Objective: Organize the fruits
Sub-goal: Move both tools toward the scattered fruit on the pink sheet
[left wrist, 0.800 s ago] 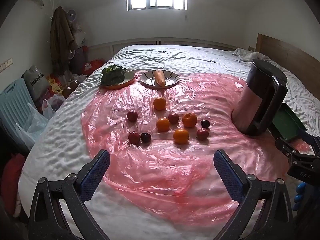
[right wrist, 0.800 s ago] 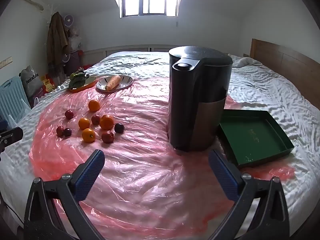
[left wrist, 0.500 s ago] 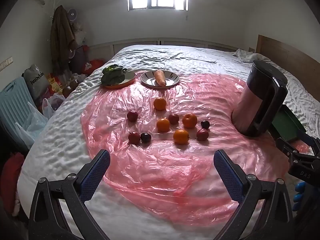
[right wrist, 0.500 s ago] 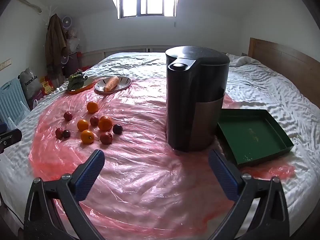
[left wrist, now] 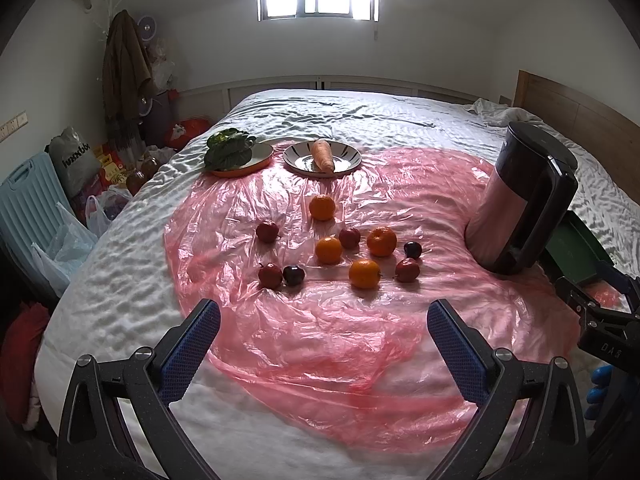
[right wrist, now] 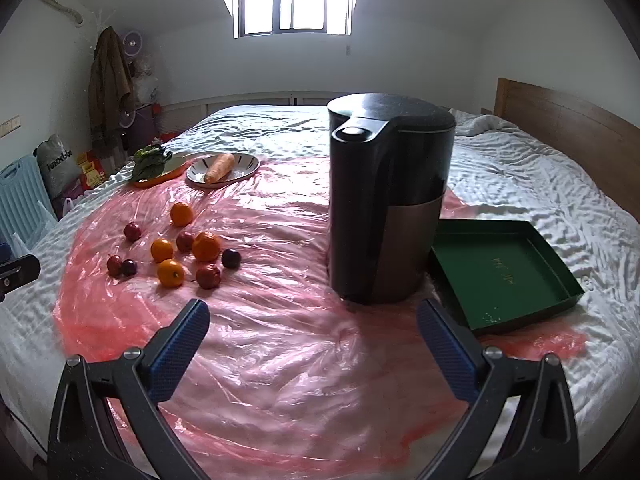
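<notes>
I am holding my left gripper (left wrist: 323,334) and right gripper (right wrist: 313,334) spread wide and empty above the pink plastic sheet (left wrist: 320,320), angling down so both cameras are taking in the layout. The oranges (left wrist: 364,273) and small red and dark fruits (left wrist: 270,275) are lying scattered mid-sheet, well apart from the green tray (right wrist: 504,276) sitting just beside the black kettle (right wrist: 386,200), probably their destination.

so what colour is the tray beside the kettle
Dark green tray, clearest in the right wrist view.
</notes>
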Demonstrator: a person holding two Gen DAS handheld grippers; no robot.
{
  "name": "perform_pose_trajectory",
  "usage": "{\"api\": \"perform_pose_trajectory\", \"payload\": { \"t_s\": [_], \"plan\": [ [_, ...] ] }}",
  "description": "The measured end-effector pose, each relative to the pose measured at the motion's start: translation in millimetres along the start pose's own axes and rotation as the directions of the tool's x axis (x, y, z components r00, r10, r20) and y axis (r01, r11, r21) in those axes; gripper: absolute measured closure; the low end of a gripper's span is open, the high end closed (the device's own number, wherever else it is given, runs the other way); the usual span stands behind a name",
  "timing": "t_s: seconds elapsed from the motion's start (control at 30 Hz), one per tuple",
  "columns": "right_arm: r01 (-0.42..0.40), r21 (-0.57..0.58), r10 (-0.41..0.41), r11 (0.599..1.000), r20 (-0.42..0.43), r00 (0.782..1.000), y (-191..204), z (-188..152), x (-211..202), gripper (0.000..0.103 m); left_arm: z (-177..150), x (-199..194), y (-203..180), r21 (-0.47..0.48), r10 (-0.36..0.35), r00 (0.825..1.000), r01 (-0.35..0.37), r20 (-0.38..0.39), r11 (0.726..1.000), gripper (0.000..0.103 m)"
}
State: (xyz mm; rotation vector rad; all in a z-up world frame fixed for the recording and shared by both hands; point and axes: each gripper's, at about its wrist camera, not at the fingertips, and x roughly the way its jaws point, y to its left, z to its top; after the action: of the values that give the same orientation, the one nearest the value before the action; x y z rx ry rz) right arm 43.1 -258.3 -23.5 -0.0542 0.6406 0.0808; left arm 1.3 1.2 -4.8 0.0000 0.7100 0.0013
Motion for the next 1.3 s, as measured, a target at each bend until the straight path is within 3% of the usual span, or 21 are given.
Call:
{"api": "perform_pose_trajectory", "payload": {
  "t_s": [0.53, 1.3],
  "plan": [
    [0.012, -0.005, -0.012, 1.0, 0.004, 1.0, -0.5, -2.4, 1.1, 0.0, -1.4, 5.6, -0.1, -0.011, 0.019, 1.0, -0.019, -0.016, 1.0, 0.001],
    [-0.016, -0.005, 0.016, 1.0, -0.013, 1.0, 9.6, -17.3, 10.7, 0.0, -10.1, 24.0, 12.7, -0.038, -0.011, 0.999, 0.01, -0.043, 0.999, 0.001]
  ]
}}
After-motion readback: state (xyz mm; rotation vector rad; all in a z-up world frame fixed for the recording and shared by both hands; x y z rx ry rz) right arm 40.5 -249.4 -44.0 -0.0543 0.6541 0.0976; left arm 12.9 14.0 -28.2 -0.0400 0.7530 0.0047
